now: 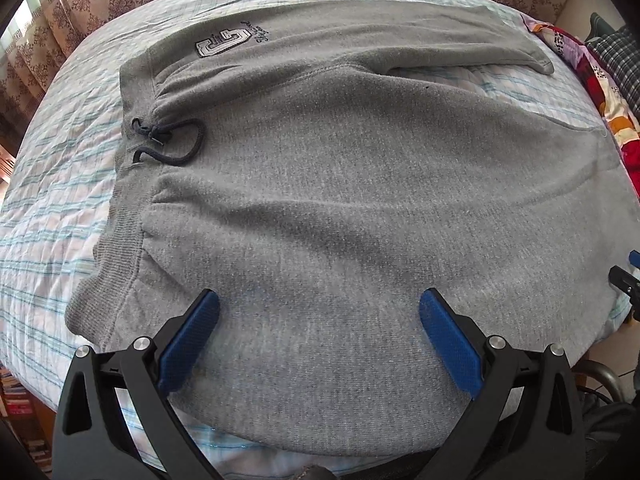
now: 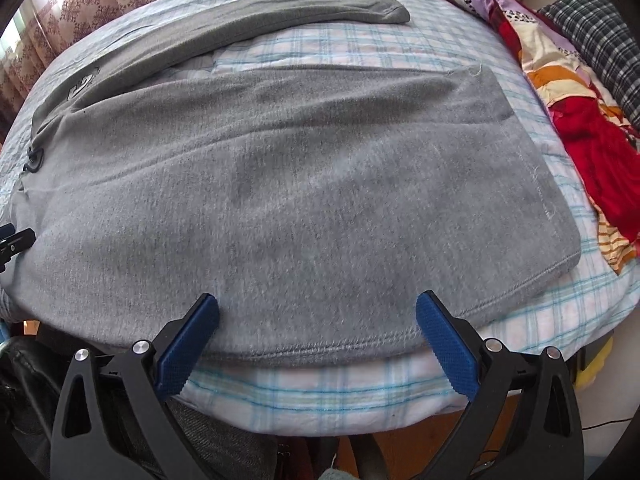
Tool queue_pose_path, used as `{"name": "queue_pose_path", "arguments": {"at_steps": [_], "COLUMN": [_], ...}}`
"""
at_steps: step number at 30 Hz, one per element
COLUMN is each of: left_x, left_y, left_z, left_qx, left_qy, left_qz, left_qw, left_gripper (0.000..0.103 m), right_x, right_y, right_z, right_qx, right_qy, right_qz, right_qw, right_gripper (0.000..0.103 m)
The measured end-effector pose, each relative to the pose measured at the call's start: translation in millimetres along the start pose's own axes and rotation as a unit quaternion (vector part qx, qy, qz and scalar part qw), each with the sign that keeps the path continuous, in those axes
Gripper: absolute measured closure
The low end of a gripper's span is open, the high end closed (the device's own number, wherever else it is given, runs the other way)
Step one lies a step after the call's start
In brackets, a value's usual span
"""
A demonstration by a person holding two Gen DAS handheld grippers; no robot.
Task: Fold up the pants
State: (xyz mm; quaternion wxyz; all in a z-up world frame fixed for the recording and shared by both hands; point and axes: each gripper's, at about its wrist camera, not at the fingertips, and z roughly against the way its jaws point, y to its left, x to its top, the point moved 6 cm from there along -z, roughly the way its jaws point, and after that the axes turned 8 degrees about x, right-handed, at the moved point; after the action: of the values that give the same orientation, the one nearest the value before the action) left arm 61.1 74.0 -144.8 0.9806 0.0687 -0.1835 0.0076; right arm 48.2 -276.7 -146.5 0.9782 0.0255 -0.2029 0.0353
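The left gripper (image 1: 319,304) has its two black arms spread wide, the blue-padded fingers (image 1: 188,344) angled outward and nothing held between them. Its fingertips sit low and point forward. The right gripper (image 2: 318,304) takes the same pose: jaws wide apart, blue ribbed pads (image 2: 448,348) facing each other across an empty gap. Each gripper shows at the edge of the other's view, the right gripper's tip (image 1: 626,280) at the far right of the left wrist view, the left gripper's tip (image 2: 14,242) at the far left of the right wrist view.
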Motion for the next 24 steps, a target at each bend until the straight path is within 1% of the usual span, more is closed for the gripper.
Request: {"name": "queue_pose_path", "arguments": {"at_steps": [3,6,13,17,21,24], "left_x": [11,23,56,74,91,106], "left_y": [3,9,29,39,45,48], "left_z": [-1,-7,-16,-23,-31,-38], "left_qx": [0.016,0.02,0.029,0.031,0.033,0.031], "left_qy": [-0.008,-0.004,-0.008,-0.011,-0.01,-0.011], "left_qz": [-0.006,0.001,0.03,0.045,0.056,0.062], "left_qw": [0.9998,0.9998,0.9991,0.9985,0.9978,0.9975], "left_gripper": [0.002,0.002,0.002,0.002,0.002,0.002], "right_x": [21,43,84,112,148,178], "right_y": [1,3,13,21,23,29], "right_z": [1,-3,-19,-23,-29,-37], "right_qx": [-0.026,-0.018,-0.002,0.001,0.006,0.021], "right_qy": [-0.018,-0.027,-0.043,-0.059,-0.075,-0.083], "right_qz": [0.018,0.021,0.021,0.029,0.023,0.013], "right_qw": [0.999,0.999,0.999,0.998,0.997,0.996], "right_gripper": [0.005,0.005,0.005,0.005,0.005,0.005]}}
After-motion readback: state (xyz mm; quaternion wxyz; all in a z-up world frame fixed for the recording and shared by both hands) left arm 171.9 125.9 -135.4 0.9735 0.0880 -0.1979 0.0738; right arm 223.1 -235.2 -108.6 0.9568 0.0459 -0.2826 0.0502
